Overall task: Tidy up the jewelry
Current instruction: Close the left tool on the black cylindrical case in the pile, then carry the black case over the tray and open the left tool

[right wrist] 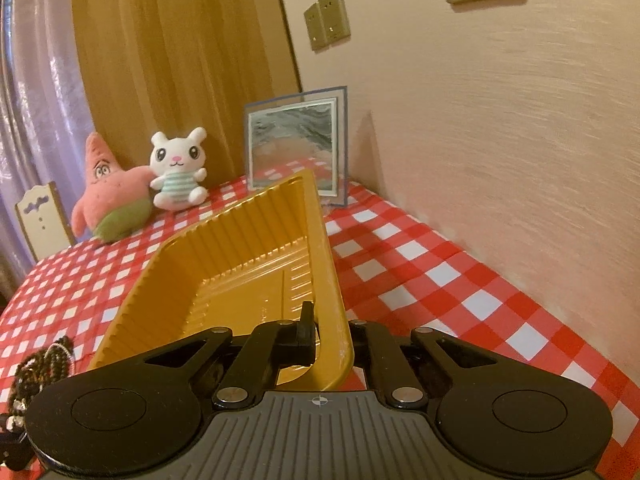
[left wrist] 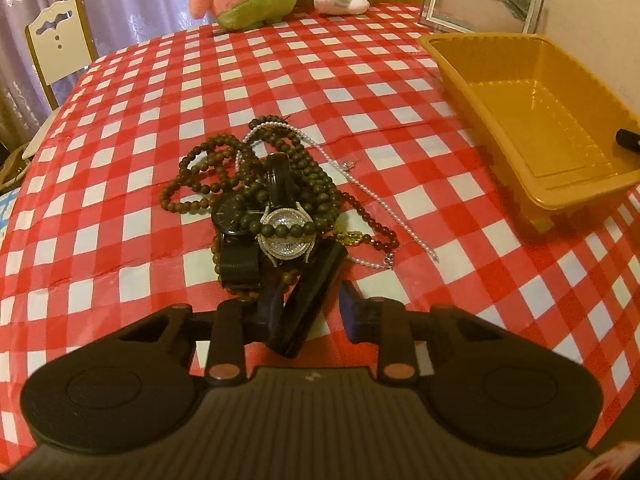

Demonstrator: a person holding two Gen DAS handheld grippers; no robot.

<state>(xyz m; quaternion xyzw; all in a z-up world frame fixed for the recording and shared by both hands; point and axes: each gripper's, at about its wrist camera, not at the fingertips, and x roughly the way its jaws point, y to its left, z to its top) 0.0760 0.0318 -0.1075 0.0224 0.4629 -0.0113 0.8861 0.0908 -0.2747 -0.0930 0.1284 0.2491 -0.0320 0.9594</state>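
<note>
Checkered tabletop (left wrist: 120, 128) carries the jewelry pile (left wrist: 264, 200). Left tool (left wrist: 312, 308) straddles a black watch strap (left wrist: 316, 292), jaws narrowed, contact unclear. Right tool (right wrist: 328, 332) clamps the yellow tray (right wrist: 240, 264) rim, tilting it.

Your left gripper (left wrist: 312, 304) and right gripper (right wrist: 328, 328) are matte black, each with two round lobes bearing circular recesses, a grey ribbed plate between them, and linkage arms pinned with copper-coloured or silver rivets. The left's fingers (left wrist: 352, 312) carry dark blue pads.
</note>
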